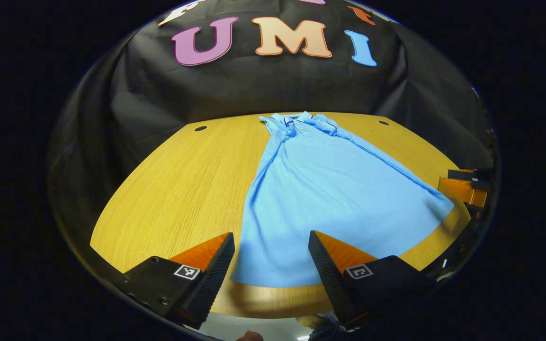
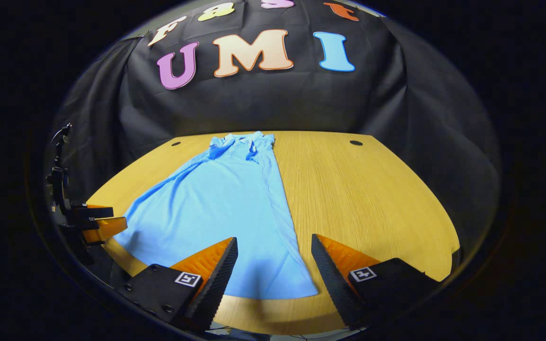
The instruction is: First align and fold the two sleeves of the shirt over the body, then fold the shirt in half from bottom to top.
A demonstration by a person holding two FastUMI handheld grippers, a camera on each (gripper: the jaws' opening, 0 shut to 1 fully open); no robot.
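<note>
Light blue shirt (image 1: 329, 189) spread flat on the wooden surface (image 1: 183, 189), collar toward the far cloth wall, hem toward the near edge, sleeves already lying folded in over the body so the outline runs as a long narrowing panel. Left tool (image 1: 272, 258) held above the near edge of the surface with fingers spread wide apart, gripping nothing; hem of the shirt just ahead of and between the fingertips, left hem corner close beside the left finger (image 1: 216, 265), no contact visible. In the right gripper view, right tool (image 2: 273, 263) likewise parted and empty, poised over the shirt's right hem corner (image 2: 301, 284), with the garment (image 2: 225, 208) stretching away ahead and to the left and bare wood (image 2: 372, 208) lying ahead to the right. Other tool seen farther off at the side in each view: right one at the far right rim of the left gripper view (image 1: 464, 187), left one at the left rim of the right gripper view (image 2: 95, 222), both beside the shirt's hem end. Two small dark holes (image 2: 356, 142) in the surface near its far corners.
</note>
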